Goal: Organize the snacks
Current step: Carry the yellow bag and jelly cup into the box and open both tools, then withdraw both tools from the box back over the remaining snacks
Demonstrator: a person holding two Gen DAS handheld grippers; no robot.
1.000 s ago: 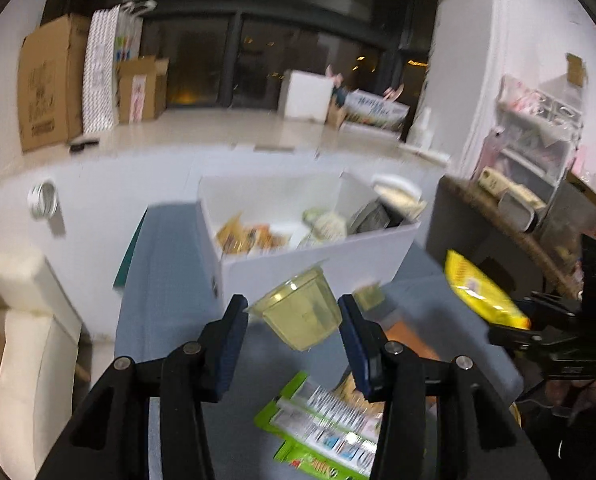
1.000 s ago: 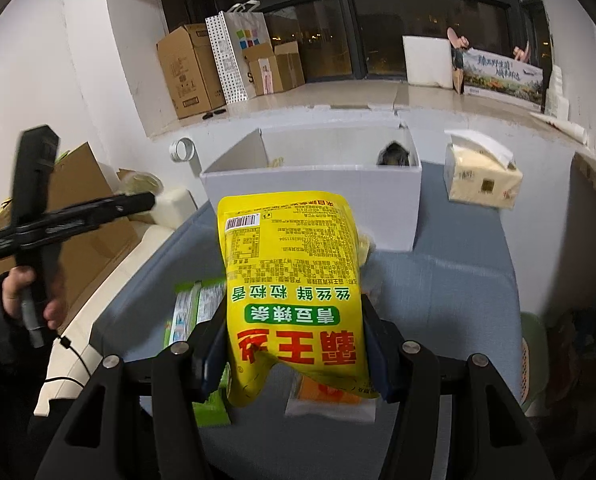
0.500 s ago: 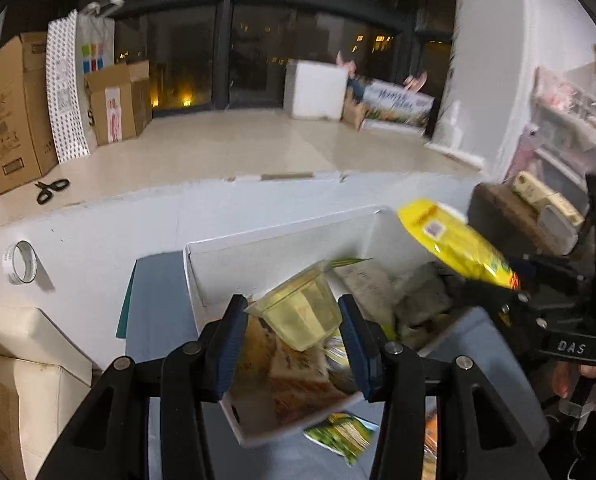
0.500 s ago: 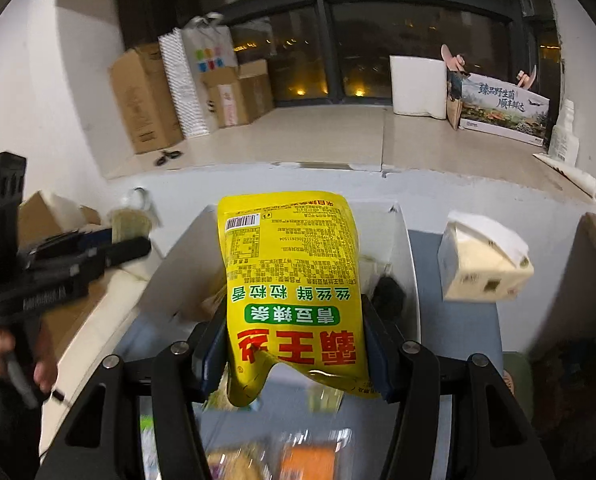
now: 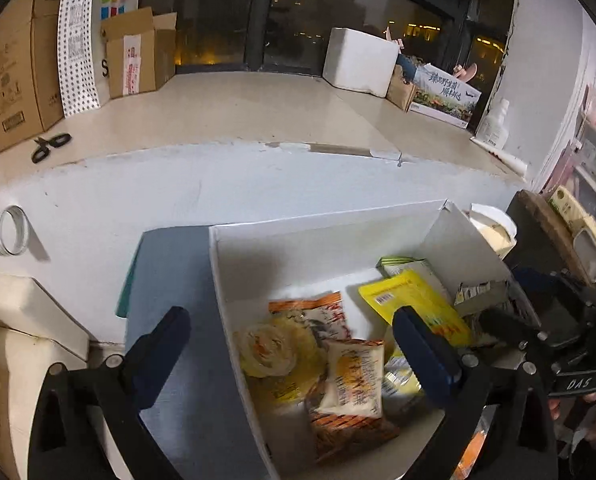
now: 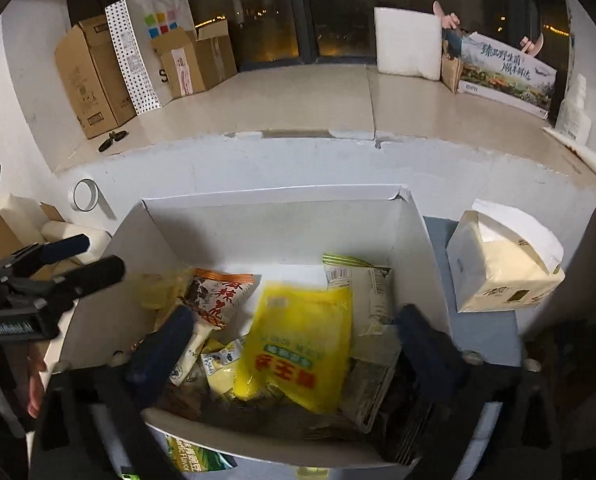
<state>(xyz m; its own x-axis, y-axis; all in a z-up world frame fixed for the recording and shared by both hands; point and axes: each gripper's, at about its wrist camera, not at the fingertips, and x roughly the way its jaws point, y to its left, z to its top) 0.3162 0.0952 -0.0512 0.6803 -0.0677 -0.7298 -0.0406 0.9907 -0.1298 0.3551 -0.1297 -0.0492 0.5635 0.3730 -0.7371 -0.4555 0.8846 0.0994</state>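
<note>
A white cardboard box [image 5: 337,232] [image 6: 274,200] holds several snack packs. My left gripper [image 5: 294,344] hangs open and empty over the box's left wall. The clear jelly cup [image 5: 270,350] lies inside, beside an orange pack [image 5: 309,312] and a pastry pack [image 5: 355,380]. My right gripper [image 6: 294,340] is open and empty above the box's near side. The yellow snack bag [image 6: 298,344] lies flat in the box between its fingers, and shows in the left wrist view [image 5: 413,304]. The left gripper also appears at the left of the right wrist view [image 6: 66,264].
A tissue box [image 6: 501,264] stands right of the snack box on the blue-grey table [image 5: 170,272]. A green snack pack [image 6: 194,456] lies in front of the box. Behind are a white ledge with cardboard boxes [image 6: 94,76], scissors [image 5: 50,146] and a tape roll [image 5: 8,230].
Both grippers have opened over the box. The jelly cup has dropped from the left gripper and the yellow bag from the right; both now lie inside the box.
</note>
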